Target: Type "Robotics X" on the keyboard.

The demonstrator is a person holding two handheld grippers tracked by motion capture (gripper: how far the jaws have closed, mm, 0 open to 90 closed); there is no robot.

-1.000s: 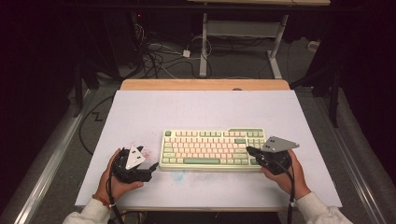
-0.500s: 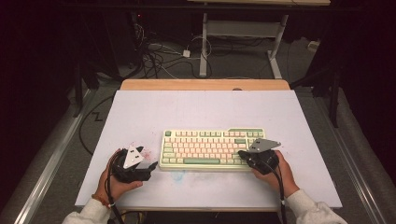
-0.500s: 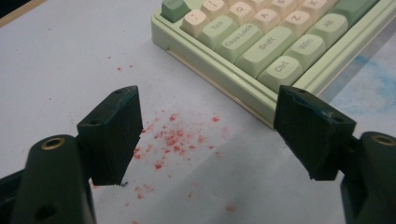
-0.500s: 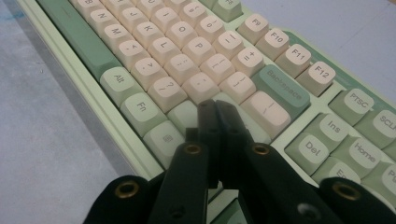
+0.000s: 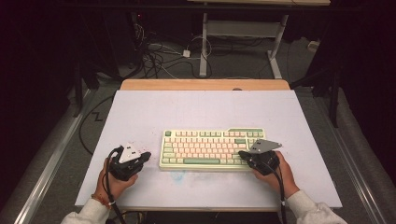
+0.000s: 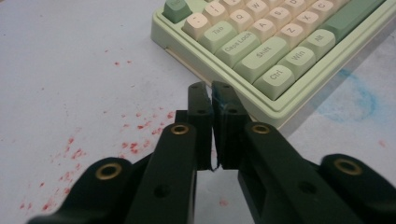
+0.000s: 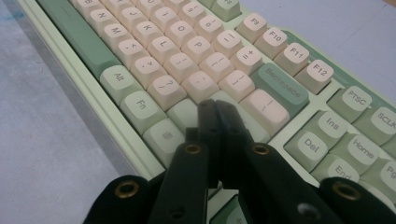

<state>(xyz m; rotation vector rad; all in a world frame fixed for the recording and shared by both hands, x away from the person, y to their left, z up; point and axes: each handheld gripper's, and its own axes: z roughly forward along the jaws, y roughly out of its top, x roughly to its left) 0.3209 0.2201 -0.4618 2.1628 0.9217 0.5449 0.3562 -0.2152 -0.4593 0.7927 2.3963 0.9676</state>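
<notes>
Starting at the left, red specks [image 6: 70, 154] are lying scattered over the white table [image 5: 196, 112], thickest just beside the left gripper [image 5: 144, 157], and nothing is standing between that gripper and the keyboard [image 5: 212, 149]. The left gripper is resting on the table close to the keyboard's near left corner without touching it; its jaws have just been closing and are now sitting pressed together with nothing between them, as the left gripper view [image 6: 212, 93] is showing, with the Ctrl key just ahead. A faint blue smudge [image 5: 178, 175] is marking the table in front of the keyboard, near its left half. The keyboard is lying flat in the middle of the table, a little toward the near edge, its long side running left to right. Its case is pale green, most keys are looking cream or pinkish, and the space bar, Backspace and outer keys are showing a darker green. Farther right, the right gripper [image 5: 242, 155] is sitting over the keyboard's near right part, jaws closed with nothing held; in the right gripper view [image 7: 215, 106] the tips are pointing down among the keys near the Backspace key, though contact cannot be told. Beyond the table, cables [image 5: 163, 56] are lying on the floor.
</notes>
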